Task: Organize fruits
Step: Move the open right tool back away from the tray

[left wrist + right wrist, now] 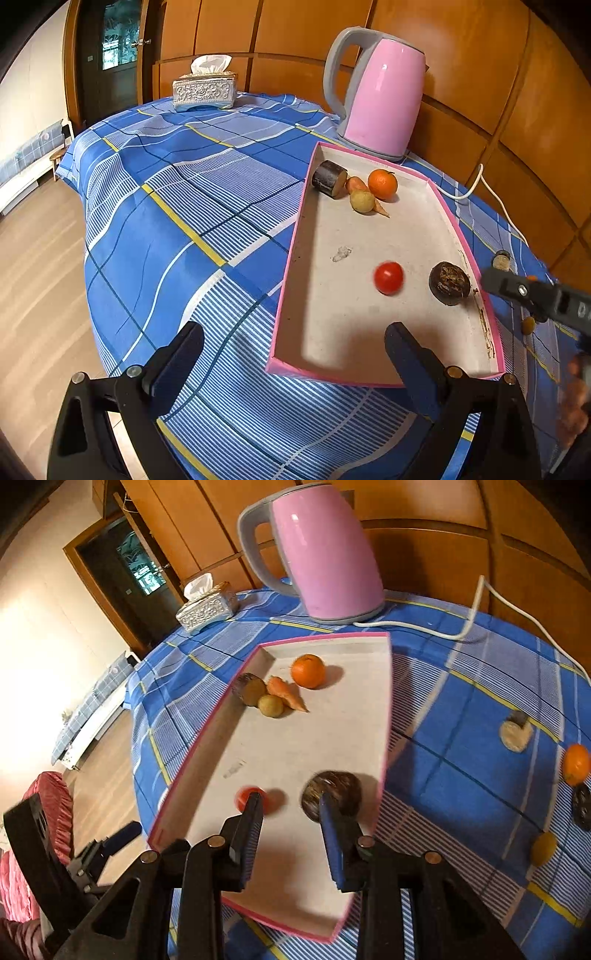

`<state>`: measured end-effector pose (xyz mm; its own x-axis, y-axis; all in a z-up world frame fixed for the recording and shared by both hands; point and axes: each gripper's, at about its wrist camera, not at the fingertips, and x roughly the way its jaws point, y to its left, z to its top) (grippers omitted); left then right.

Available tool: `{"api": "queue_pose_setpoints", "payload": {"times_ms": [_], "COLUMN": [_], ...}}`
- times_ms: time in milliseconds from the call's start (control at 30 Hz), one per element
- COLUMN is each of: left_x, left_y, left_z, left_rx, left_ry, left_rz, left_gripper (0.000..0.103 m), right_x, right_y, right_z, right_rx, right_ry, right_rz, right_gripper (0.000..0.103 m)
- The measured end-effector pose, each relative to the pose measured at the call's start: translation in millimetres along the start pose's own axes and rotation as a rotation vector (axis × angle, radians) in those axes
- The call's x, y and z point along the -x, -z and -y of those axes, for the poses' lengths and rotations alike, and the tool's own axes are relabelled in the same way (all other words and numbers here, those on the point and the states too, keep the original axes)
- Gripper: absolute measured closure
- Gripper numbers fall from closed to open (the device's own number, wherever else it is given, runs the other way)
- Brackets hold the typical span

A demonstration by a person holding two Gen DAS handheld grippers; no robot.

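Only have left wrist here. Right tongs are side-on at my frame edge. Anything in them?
Observer: No. In the right wrist view the right tongs stand apart over the tray with nothing between them.
Operator: Any fruit outside the tray that I can't see?
Observer: Yes, an orange lies on the cloth to the right of the tray.
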<state>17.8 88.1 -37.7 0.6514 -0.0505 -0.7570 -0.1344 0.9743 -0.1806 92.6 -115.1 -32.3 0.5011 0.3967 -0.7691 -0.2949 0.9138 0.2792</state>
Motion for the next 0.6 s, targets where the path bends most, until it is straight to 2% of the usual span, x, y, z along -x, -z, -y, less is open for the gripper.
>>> {"api": "queue_pose_setpoints", "payload": {"times_ms": [67,133,600], "left_x": [0,1,3], "left_y": [0,0,1], "left_z": [0,1,5], "left_rx": [-0.002,-0.003,-0.016], "left_ry": [0.000,0.000,-0.005], "left_rz": [0.001,0.000,0.002], "left_gripper": [0.004,0.004,0.004], "right_x": [8,18,76], "right_y": [7,15,68], "right_z": [6,14,102], "right_rx": [-0.006,-0.015,-0.189], "right_ry": [0.035,0.073,0.345], "right_rz": [0.011,0.024,0.081], "right_gripper": [0.071,0.066,0.066]}}
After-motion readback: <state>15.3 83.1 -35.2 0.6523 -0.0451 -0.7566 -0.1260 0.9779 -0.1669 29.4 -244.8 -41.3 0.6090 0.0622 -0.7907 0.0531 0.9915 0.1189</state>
